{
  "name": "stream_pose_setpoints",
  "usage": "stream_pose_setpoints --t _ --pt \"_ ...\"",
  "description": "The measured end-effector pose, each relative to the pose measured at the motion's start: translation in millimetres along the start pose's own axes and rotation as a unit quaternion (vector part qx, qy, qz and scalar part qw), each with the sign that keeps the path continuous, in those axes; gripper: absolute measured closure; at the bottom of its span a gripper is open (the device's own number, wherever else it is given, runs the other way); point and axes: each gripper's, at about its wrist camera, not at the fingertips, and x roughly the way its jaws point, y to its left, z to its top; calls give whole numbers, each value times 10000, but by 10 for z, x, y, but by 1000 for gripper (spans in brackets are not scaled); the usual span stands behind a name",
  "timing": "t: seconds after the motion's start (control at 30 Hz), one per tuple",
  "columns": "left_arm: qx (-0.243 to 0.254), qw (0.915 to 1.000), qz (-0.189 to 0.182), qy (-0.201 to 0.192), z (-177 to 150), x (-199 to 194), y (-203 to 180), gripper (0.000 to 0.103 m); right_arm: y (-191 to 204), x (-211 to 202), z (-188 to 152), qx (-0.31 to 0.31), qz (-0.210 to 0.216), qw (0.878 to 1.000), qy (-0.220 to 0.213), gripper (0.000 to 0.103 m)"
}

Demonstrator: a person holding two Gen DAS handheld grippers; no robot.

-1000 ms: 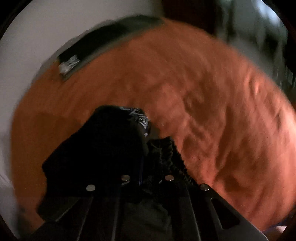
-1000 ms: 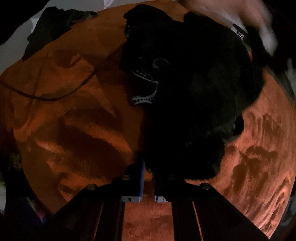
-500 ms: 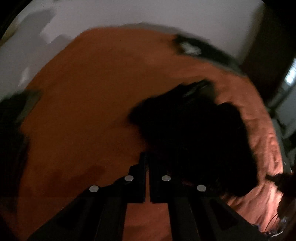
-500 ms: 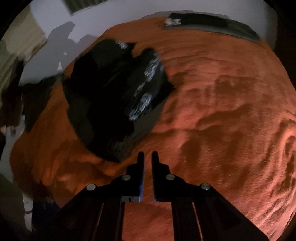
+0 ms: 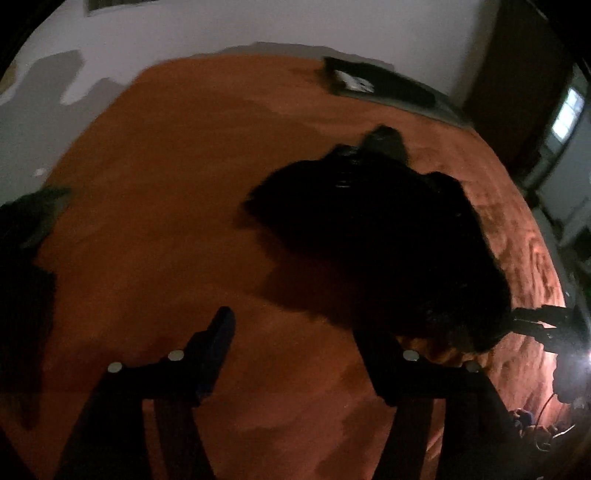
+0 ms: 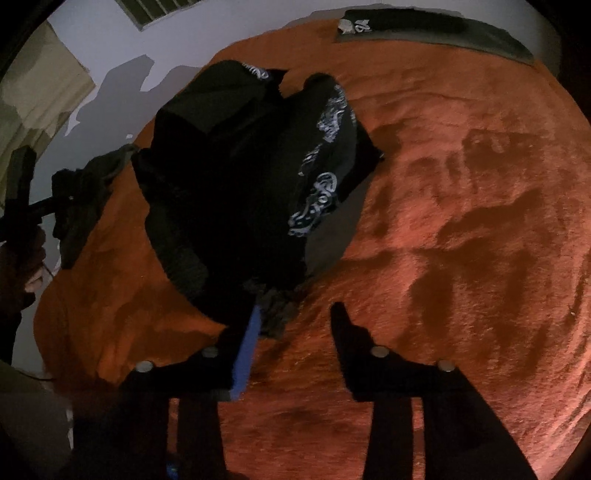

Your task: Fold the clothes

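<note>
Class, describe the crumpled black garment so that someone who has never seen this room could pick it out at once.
Start at the big orange blanket. Near its middle, just ahead of the open right gripper, lies a crumpled black garment. Unlike the flat folded dark garment at the far edge, it is heaped and shows a white printed pattern.

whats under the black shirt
The crumpled black shirt lies on the orange blanket, which shows on every side of it. Whether anything else sits beneath the heap cannot be seen; the fabric covers it. Both grippers, left and right, are open and empty.
</note>
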Motion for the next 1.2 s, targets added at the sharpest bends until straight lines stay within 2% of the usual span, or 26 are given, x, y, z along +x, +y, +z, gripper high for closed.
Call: stream_pose_setpoints --t 0.13,0.27,0.37,0.47,0.53,0.6,0.67,0.7,0.73,0.8,0.87,0.97,1.07,1.2 --pt "154 9998 -57 150 163 330 -168 36 -72 -9 -61 110 -60 9999 2 58" --pt "187 9998 -41 19 272 478 -154 36 76 36 -103 -530 -389 9978 93 58" --pt "295 9995 14 -75 338 605 -177 36 164 71 -94 -754 -272 9967 138 55" --pt "344 9992 26 -202 355 667 -224 36 153 202 -69 -643 -451 9964 305 55" --pt "246 9989 165 -354 371 682 -235 36 64 268 -23 -336 -584 9971 368 55" --pt "82 9982 314 -505 387 689 -237 36 -45 277 40 5 -532 9980 344 55" --pt "-201 9983 102 -543 420 686 -223 44 -150 250 131 300 -413 9983 270 55" --pt "-371 9981 -61 -487 443 696 -200 65 -187 232 183 382 -372 9983 223 55" --pt "-513 9977 -161 -408 470 712 -183 93 -215 209 240 427 -355 9983 158 55" --pt "-669 9976 -74 -141 533 772 -174 94 -258 158 352 484 -349 9982 27 63" --pt "-762 9971 -25 -40 566 770 -182 96 -306 96 474 631 -195 9978 -77 97" --pt "-763 9967 -216 -153 582 591 -193 96 -364 -38 602 924 -104 9951 -345 98" --pt "-603 9970 -251 -416 558 317 -156 96 -371 -209 616 965 -196 9929 -665 98" --pt "-564 9955 -518 -552 426 44 -54 96 -365 -359 626 1037 -123 9904 -901 97"
